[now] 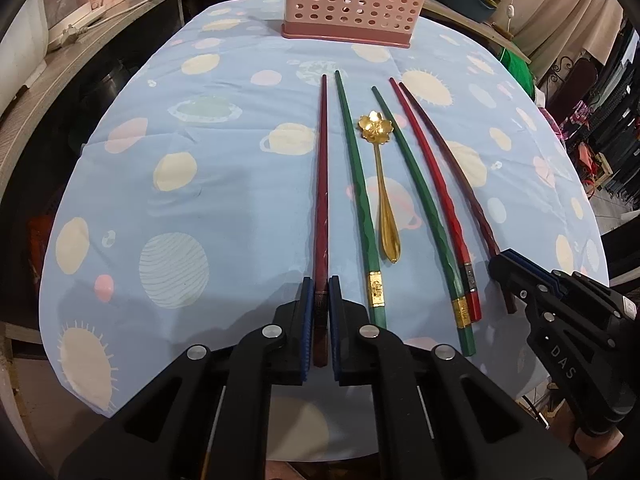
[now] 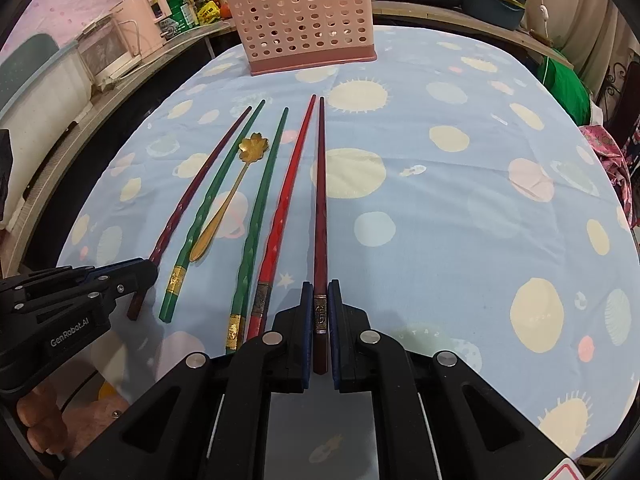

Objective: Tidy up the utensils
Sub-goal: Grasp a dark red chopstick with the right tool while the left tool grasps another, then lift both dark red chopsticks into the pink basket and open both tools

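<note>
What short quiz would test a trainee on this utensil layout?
1. True or false: the gold spoon lies between the two green chopsticks.
2. How many chopsticks lie on the tablecloth? A four, B five, C six.
3. Which chopstick does each pair of tongs grip?

Key: 1 true. 2 B. 3 The left tongs grip the leftmost chopstick and the right tongs grip the rightmost chopstick. Both are dark red.
</note>
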The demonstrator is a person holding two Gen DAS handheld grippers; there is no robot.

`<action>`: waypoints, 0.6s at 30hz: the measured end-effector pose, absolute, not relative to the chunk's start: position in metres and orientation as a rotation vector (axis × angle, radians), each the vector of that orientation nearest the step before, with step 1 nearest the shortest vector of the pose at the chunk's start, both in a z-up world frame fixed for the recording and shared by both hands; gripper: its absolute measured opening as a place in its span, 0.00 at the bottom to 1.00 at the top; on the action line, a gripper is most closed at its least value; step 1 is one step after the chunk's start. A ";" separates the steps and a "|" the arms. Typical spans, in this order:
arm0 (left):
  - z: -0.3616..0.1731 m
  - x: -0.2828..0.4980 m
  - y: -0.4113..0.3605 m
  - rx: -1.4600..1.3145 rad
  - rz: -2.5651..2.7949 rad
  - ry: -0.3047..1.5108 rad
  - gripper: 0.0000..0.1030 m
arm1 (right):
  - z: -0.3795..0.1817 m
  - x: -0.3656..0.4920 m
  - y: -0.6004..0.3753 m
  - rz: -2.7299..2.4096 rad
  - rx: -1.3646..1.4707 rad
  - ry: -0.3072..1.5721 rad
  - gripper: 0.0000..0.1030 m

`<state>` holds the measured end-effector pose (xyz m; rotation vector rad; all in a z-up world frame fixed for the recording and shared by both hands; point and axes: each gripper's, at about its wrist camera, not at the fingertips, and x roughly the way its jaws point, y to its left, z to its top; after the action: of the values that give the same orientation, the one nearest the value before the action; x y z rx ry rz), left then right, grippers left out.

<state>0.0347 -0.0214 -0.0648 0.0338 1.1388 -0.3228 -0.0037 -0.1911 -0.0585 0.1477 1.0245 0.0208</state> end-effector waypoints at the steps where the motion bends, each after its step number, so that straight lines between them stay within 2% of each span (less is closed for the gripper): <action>1: -0.063 0.035 -0.021 0.034 -0.322 1.134 0.07 | -0.057 -0.004 -0.192 0.021 0.150 1.020 0.07; 18: -0.010 0.049 -0.012 -0.004 -0.290 1.008 0.07 | 0.011 0.006 -0.210 0.025 0.225 0.863 0.07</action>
<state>0.0489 -0.0123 -0.0100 -0.0041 1.0085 -0.2899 0.0057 -0.2098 0.0108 0.2255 0.8632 0.0249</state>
